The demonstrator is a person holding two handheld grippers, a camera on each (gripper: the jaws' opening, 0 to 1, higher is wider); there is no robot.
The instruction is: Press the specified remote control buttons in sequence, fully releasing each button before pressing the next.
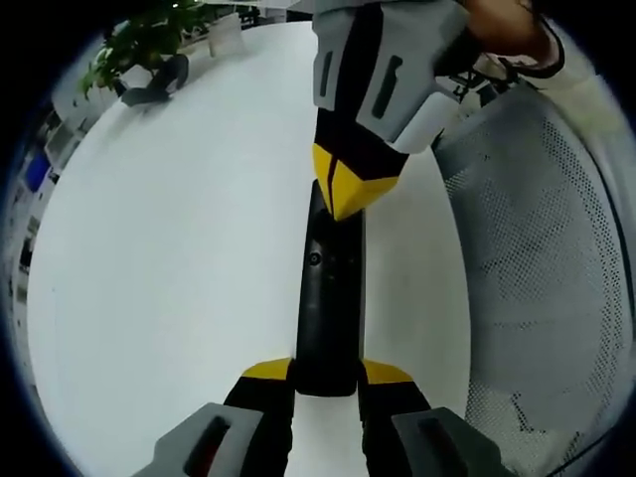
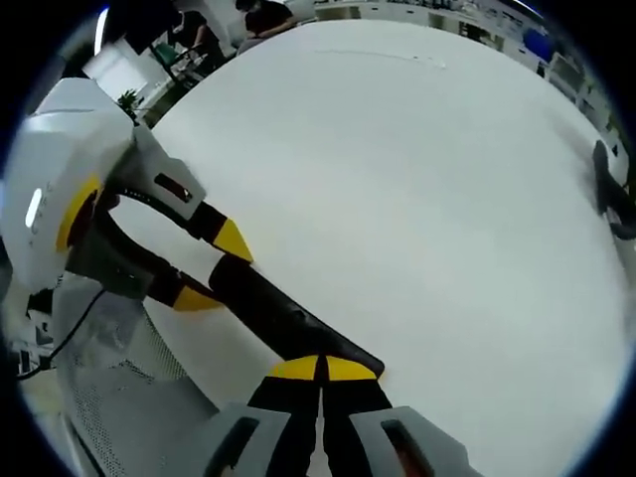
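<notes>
A long black remote control (image 1: 328, 298) is held above the white table (image 1: 169, 258), and my left gripper (image 1: 328, 373) is shut on its near end, one yellow tip on each side. My right gripper (image 1: 348, 189) reaches in from the top of the left gripper view and rests its yellow tips on the remote's far part, above a small round button (image 1: 314, 259). In the right gripper view, my right gripper (image 2: 323, 368) is shut, tips together, against the remote (image 2: 288, 318). My left gripper (image 2: 212, 268) clamps the remote's other end there.
A grey mesh chair (image 1: 537, 258) stands just beyond the table's edge beside the grippers, and appears again as the chair (image 2: 119, 397). A potted plant (image 1: 149, 40) stands far across the table. A dark object (image 2: 611, 194) lies at the table's right edge.
</notes>
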